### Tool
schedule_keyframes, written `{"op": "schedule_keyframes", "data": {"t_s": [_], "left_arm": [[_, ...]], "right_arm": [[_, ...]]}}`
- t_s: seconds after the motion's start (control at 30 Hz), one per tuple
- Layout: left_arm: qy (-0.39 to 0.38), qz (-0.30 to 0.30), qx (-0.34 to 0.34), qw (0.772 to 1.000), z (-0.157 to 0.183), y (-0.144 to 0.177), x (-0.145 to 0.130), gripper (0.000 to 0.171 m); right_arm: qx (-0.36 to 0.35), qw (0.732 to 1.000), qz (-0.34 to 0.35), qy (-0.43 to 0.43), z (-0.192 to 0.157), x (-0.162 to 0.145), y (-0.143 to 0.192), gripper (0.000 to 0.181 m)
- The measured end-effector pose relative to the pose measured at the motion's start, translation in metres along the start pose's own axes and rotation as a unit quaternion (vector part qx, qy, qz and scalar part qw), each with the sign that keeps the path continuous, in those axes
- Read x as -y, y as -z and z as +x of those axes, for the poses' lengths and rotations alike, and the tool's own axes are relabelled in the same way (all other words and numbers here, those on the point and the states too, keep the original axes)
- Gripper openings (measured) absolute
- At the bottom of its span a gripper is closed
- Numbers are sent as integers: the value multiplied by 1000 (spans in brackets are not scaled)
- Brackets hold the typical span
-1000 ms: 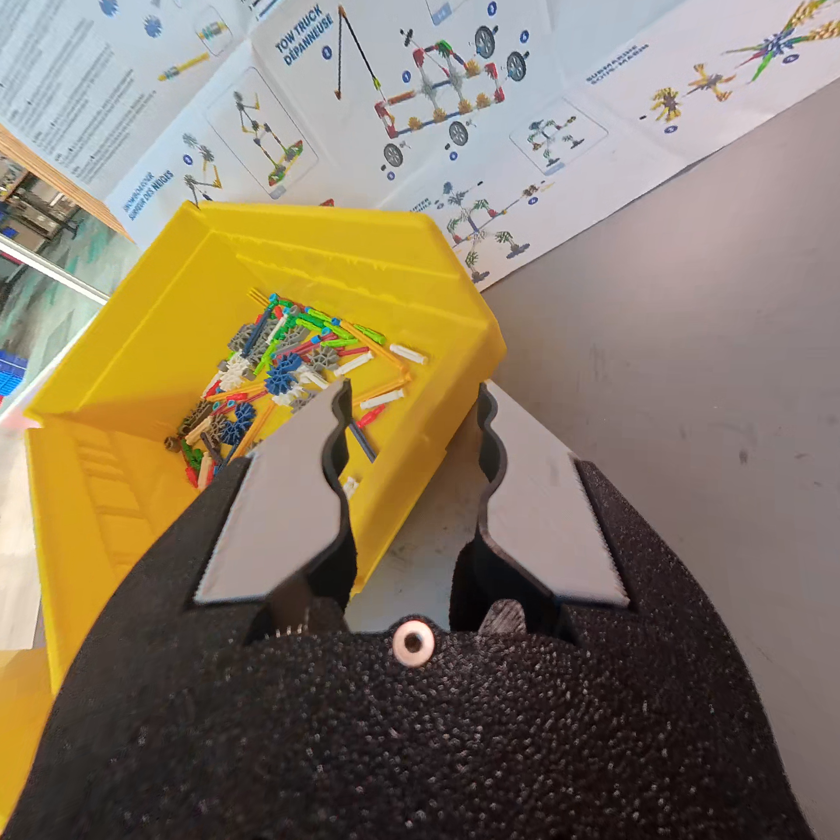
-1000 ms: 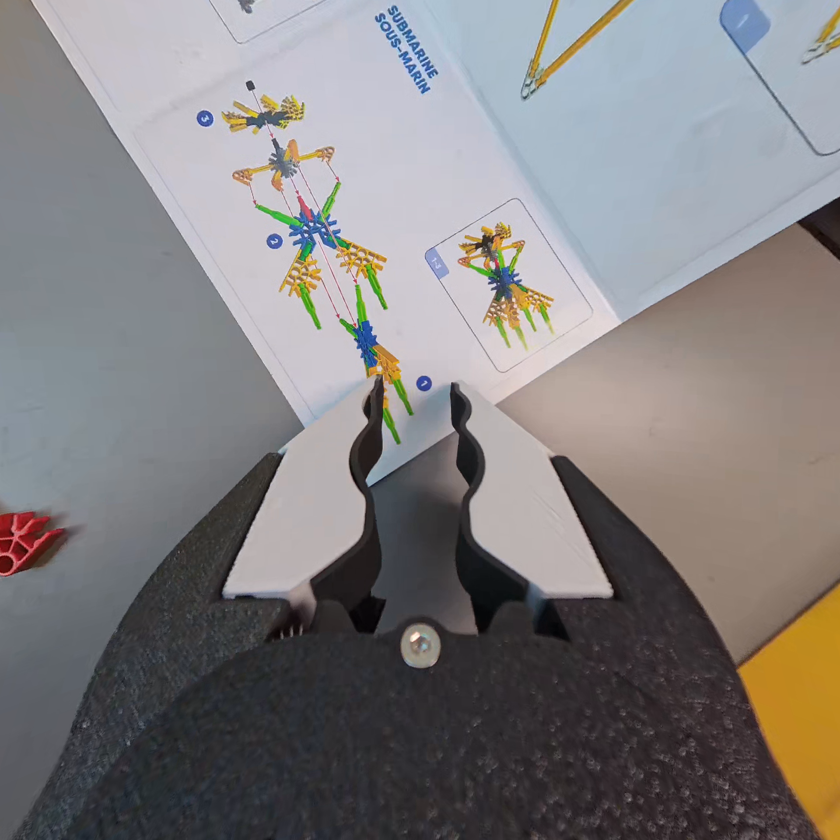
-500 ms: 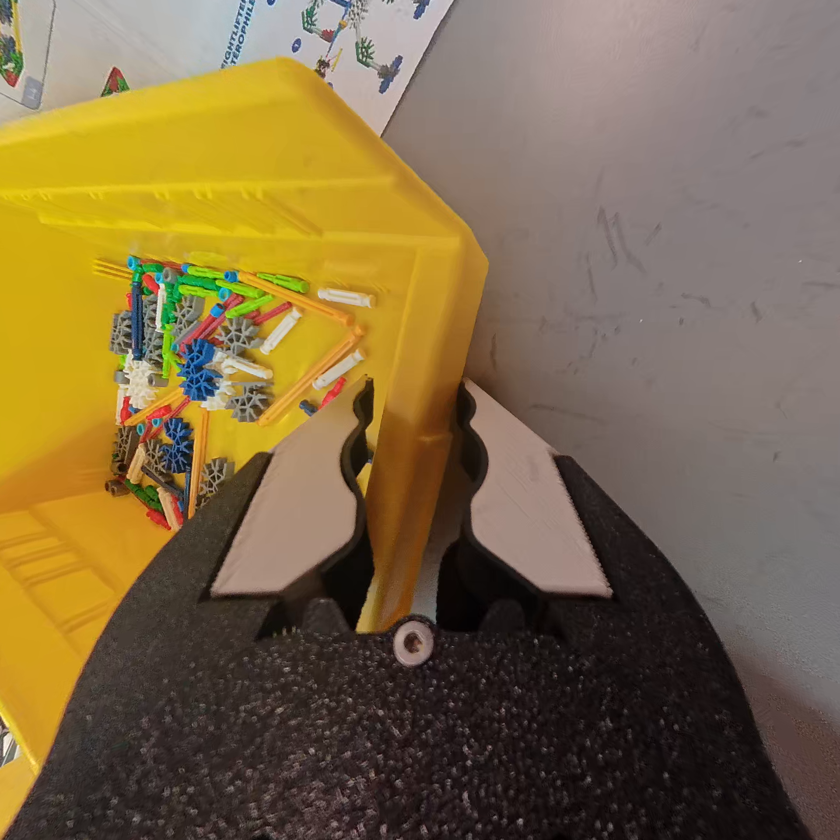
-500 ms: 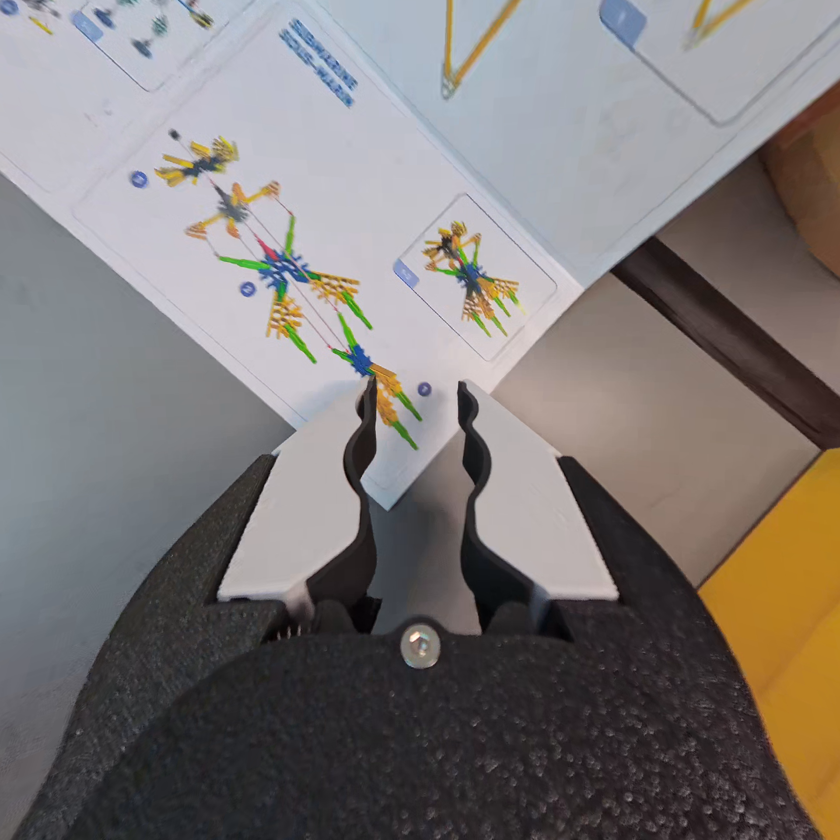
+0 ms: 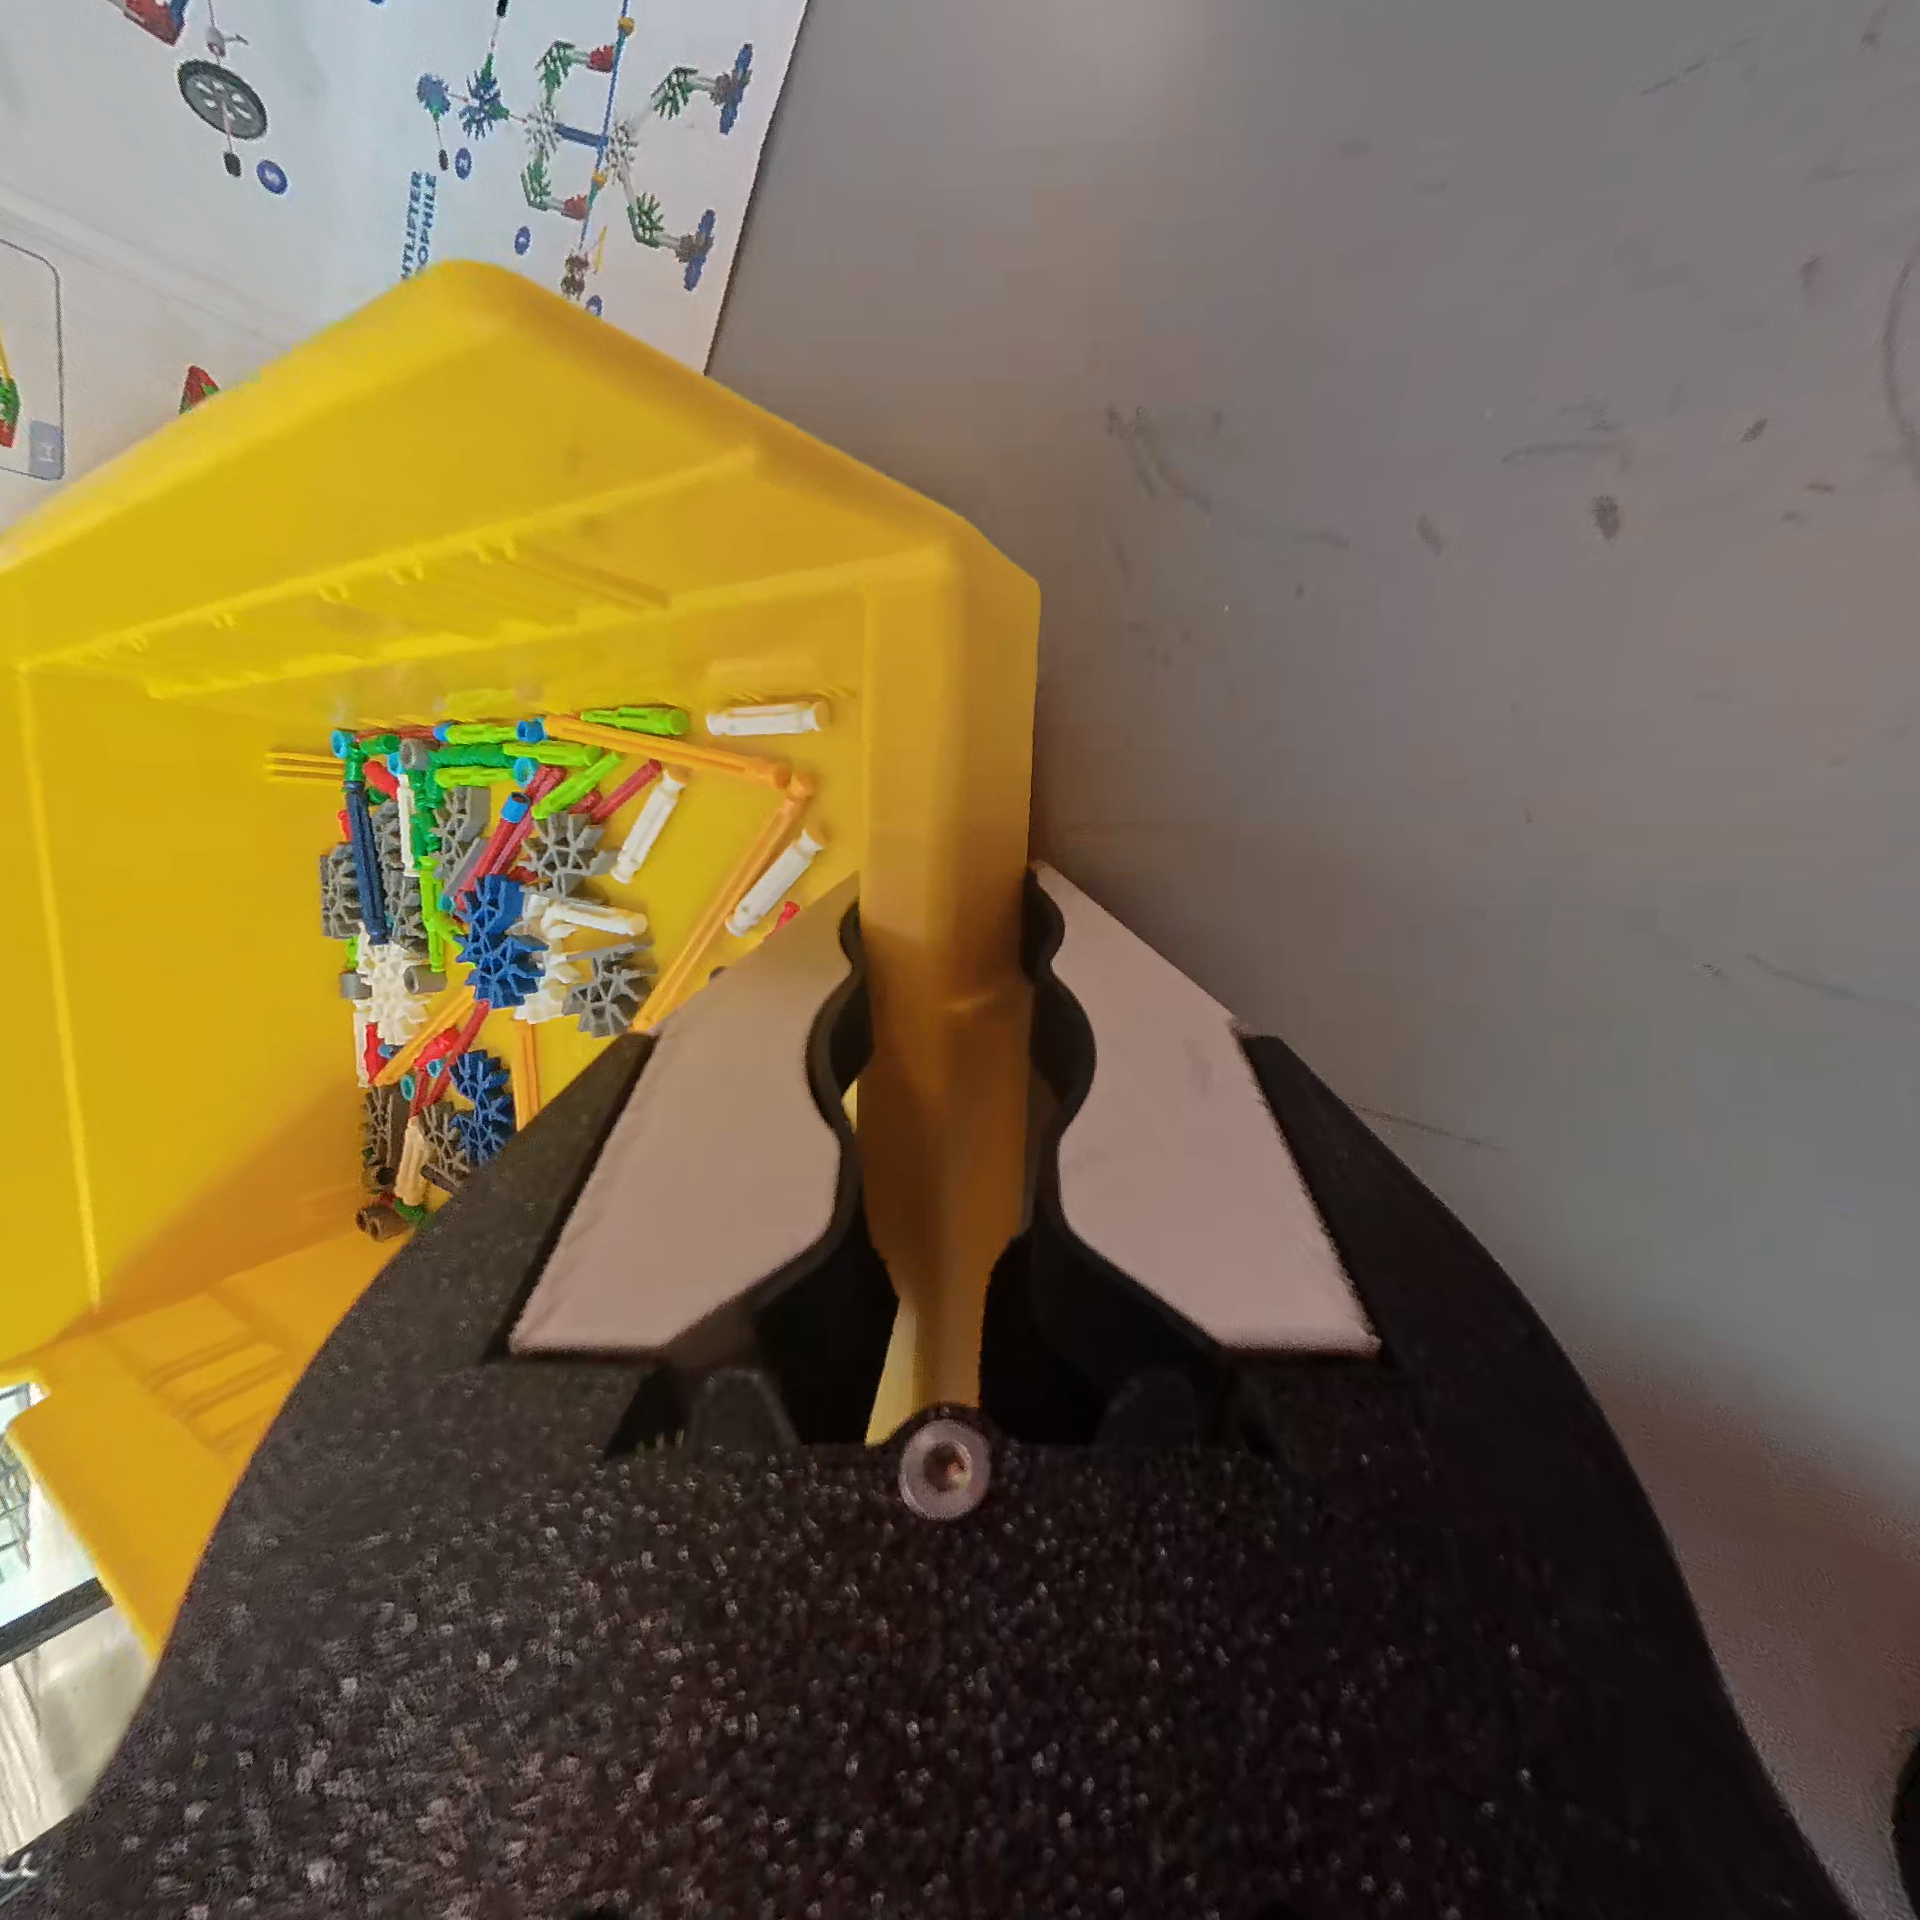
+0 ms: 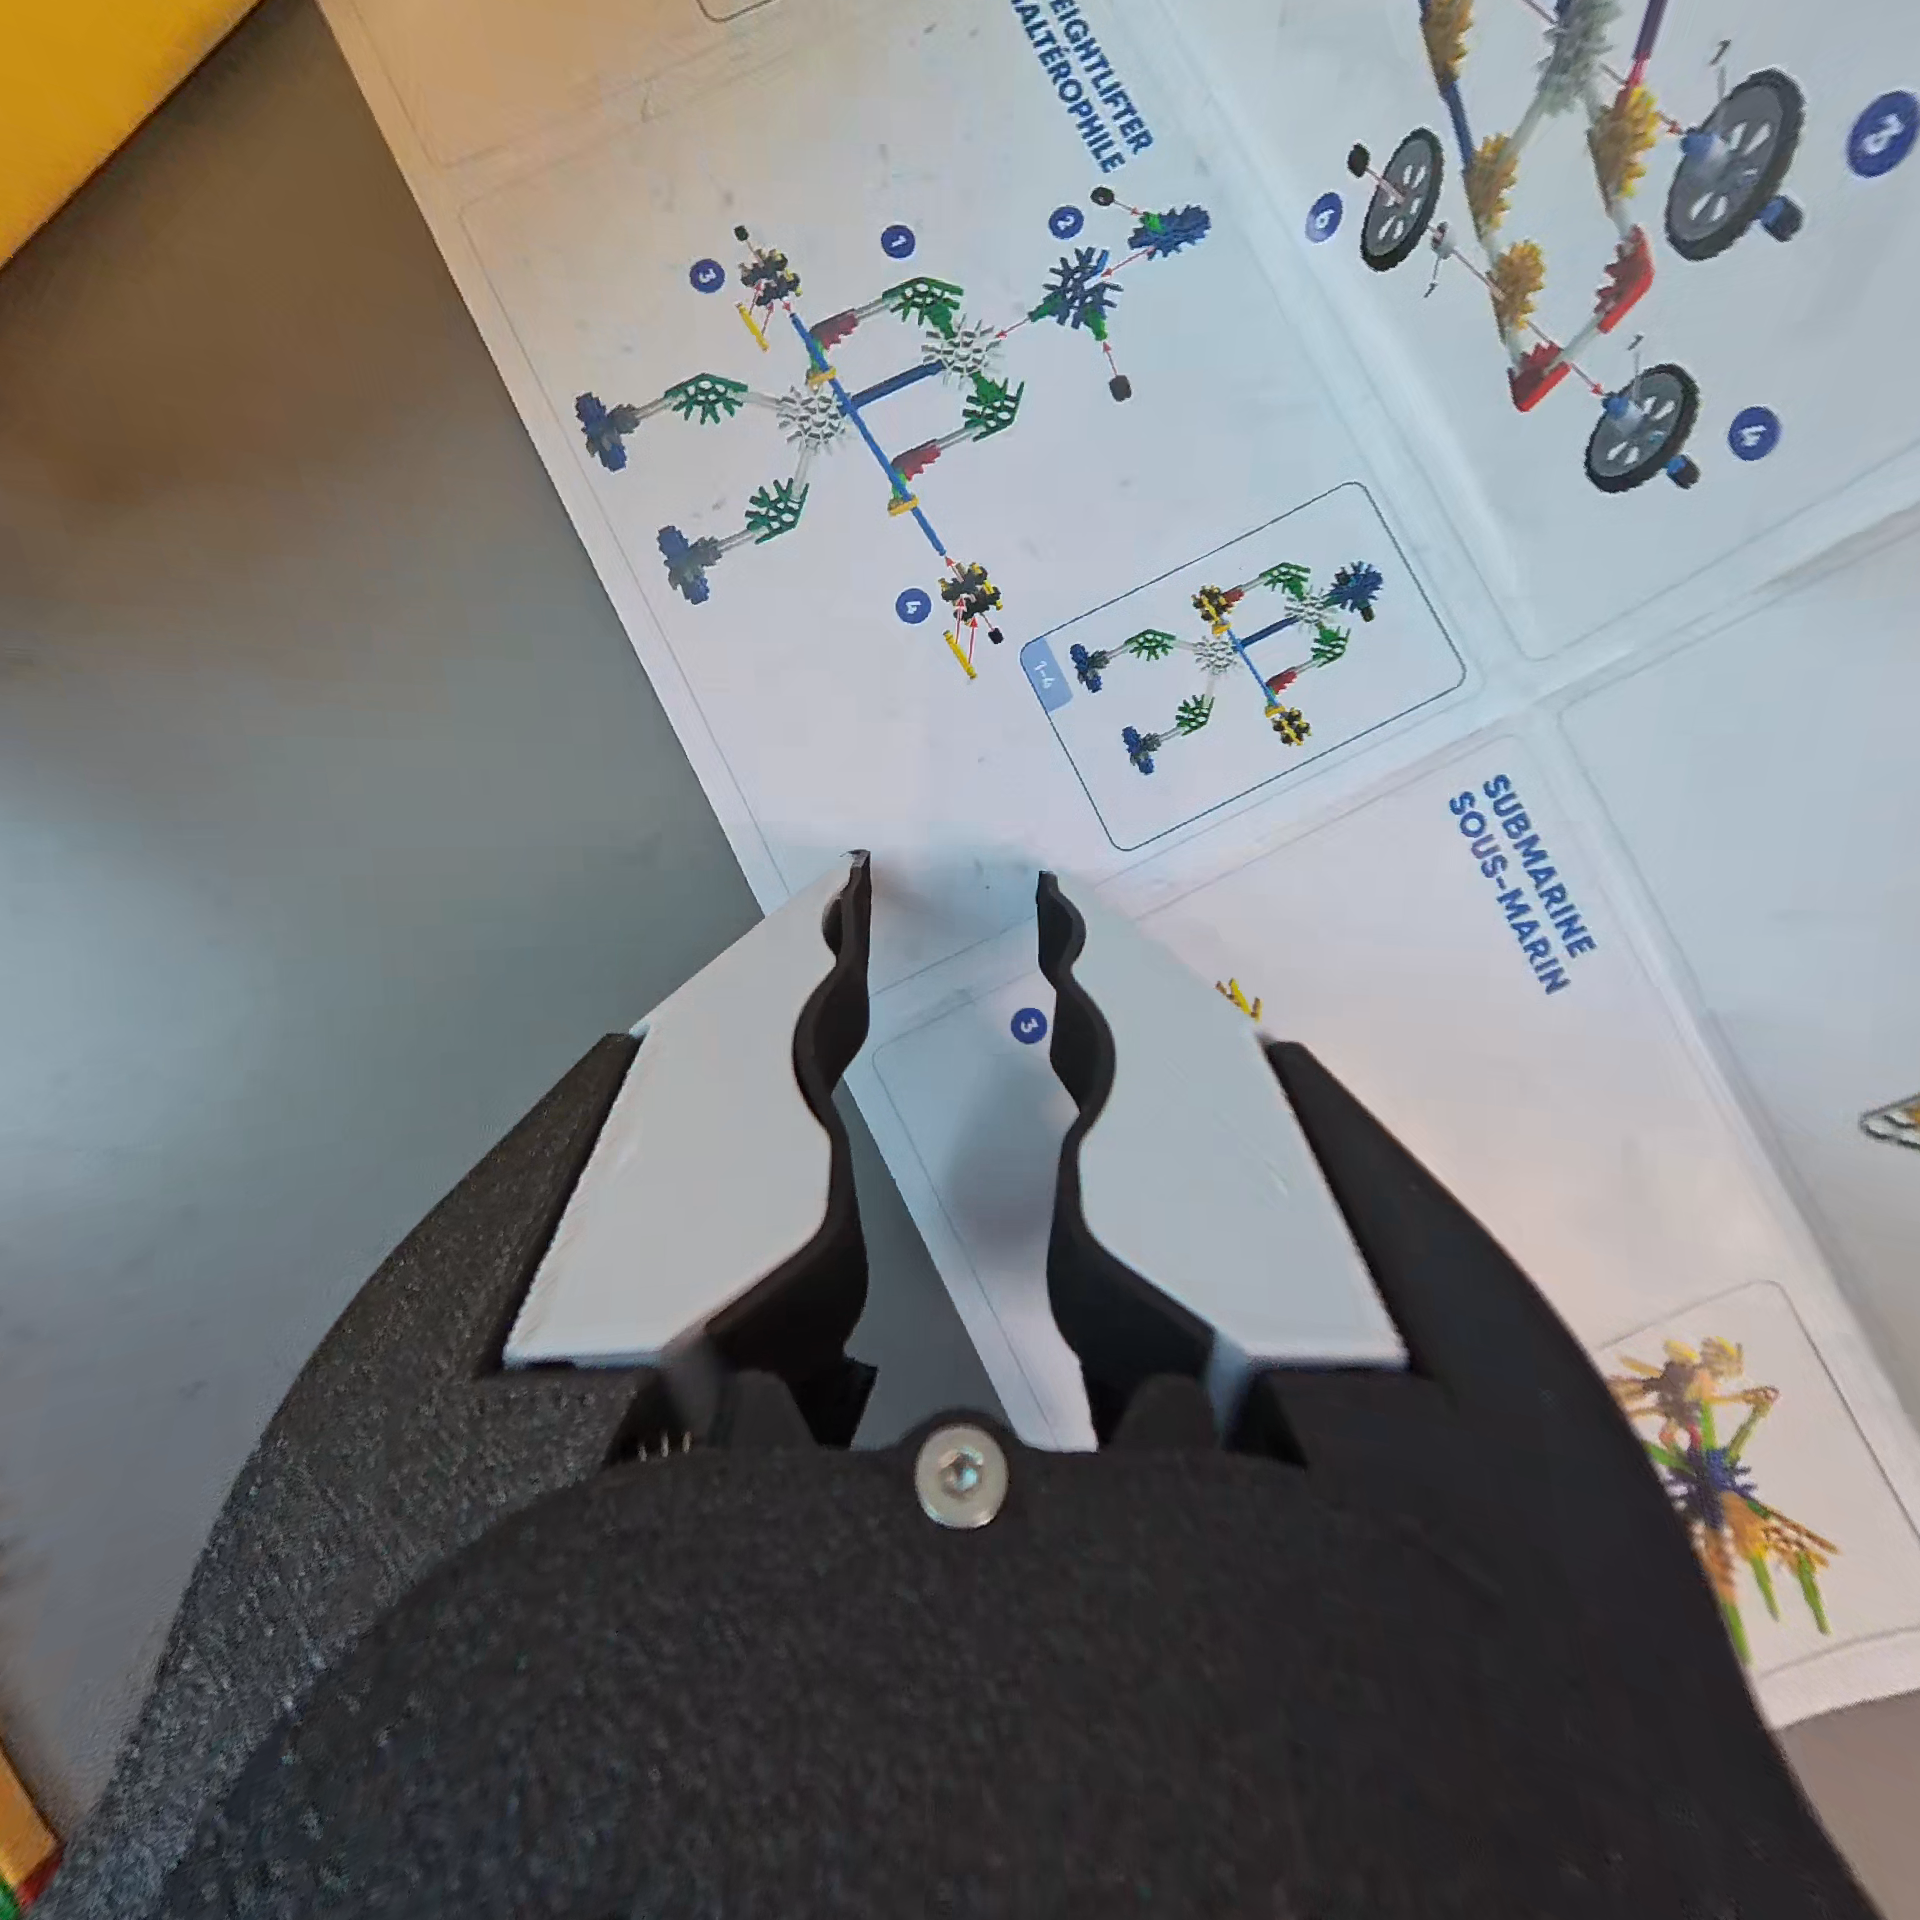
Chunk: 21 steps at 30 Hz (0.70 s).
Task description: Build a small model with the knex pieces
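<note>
while the left gripper [image 5: 940,914] straddles the right-hand wall of the yellow bin [image 5: 468,540], one finger inside and one outside, its jaws look closed onto that wall and gripping it, with the wall running right down the throat between them. inside the bin a heap of small construction-toy pieces [image 5: 488,914] lies on the floor: green, red, white and orange rods, blue and grey toothed connectors. the right gripper [image 6: 951,873] hangs spread apart with nothing between its fingers, over the near edge of the printed instruction sheet [image 6: 1195,540], which carries coloured diagrams of models. a corner of yellow shows at the top left of the right wrist view, perhaps the same bin. everything rests on a grey tabletop [image 5: 1455,520], scuffed with dark marks, the sheet lying flat behind the bin. of the room only a dim strip shows at the lower left edge, too small to tell.
</note>
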<state>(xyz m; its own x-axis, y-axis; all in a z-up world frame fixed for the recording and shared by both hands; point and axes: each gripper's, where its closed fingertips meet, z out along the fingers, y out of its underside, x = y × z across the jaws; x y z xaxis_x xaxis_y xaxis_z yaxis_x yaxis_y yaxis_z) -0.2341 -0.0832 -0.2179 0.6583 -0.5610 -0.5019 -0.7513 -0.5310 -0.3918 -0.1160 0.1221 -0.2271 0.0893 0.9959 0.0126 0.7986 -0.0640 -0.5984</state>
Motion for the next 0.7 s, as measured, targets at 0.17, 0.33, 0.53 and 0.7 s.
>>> {"op": "schedule_keyframes", "data": {"t_s": [0.17, 0.33, 0.53, 0.7], "left_arm": [[-31, 20, -8, 999, 5, 14, -3, 24], [-56, 35, -11, 998, 19, 26, 4, 24], [-85, 35, 5, 996, 23, 33, 7, 25], [-98, 27, 14, 995, 21, 31, 3, 25]], "right_arm": [[59, 996, 1, 64, -2, -15, 14, 31], [105, 988, 5, 117, 5, -30, 28, 29], [103, 991, 8, 79, 7, -28, 30, 46], [26, 999, 24, 8, 22, -29, 36, 56]]}}
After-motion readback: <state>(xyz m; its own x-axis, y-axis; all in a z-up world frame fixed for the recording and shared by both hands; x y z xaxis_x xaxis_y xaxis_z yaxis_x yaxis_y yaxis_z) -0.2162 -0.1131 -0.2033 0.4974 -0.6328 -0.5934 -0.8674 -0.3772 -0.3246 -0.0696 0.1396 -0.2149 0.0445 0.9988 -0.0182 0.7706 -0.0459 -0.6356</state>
